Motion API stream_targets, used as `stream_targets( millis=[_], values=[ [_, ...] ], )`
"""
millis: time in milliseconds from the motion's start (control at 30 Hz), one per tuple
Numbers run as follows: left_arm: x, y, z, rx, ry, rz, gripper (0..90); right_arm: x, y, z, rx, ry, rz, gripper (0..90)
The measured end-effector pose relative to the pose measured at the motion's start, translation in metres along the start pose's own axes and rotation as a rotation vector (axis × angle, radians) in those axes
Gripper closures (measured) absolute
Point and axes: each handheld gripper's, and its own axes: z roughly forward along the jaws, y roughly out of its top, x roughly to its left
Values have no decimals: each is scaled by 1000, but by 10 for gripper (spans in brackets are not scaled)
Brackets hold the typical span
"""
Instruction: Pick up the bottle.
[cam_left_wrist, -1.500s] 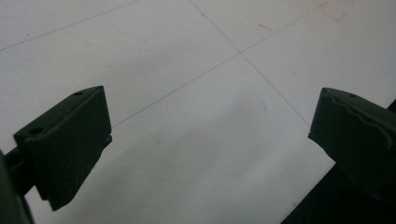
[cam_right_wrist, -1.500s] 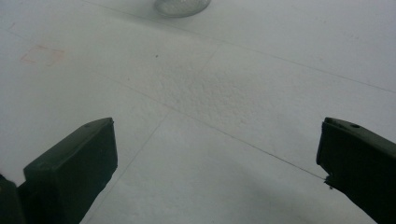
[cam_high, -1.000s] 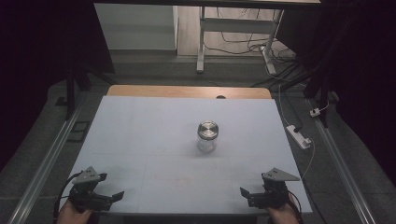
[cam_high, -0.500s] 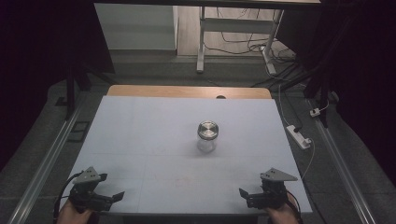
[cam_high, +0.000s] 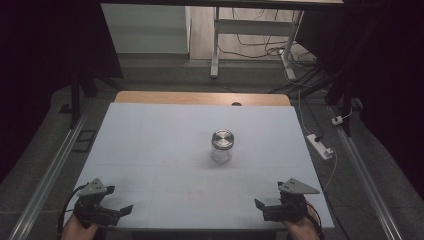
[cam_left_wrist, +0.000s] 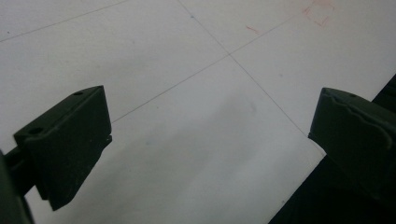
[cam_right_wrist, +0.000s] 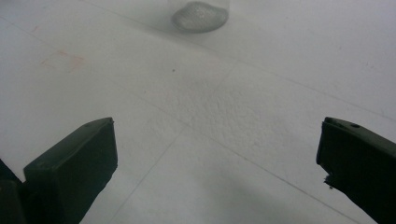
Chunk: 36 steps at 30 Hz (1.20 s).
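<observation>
Nothing has moved since earlier: left gripper (cam_high: 112, 212) and right gripper (cam_high: 270, 207), jaws spread, wait at frame bottom; lidded glass jar (cam_high: 222, 145) at centre remains untouched

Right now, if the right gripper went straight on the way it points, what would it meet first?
Probably the jar, which stands ahead between the open jaws of the right gripper; bare table lies between, though depth is hard to judge.

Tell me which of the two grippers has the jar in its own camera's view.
The right gripper: its view shows the base of the jar at the top edge, beyond open jaws. The left gripper faces bare table near the front edge.
</observation>
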Motion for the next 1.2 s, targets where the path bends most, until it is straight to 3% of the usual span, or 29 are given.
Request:
stream_targets(
  millis=[633, 833, 1200],
  values=[
    [1, 0, 0, 1, -9, -6, 0, 2, 17, 11, -80, 73, -22, 0],
    [1, 0, 0, 1, -11, -6, 0, 3, 23, 18, -82, 70, -34, 0],
    [1, 0, 1, 9, -1, -2, 0, 6, 36, 35, -70, 118, -44, 0]
  ],
)
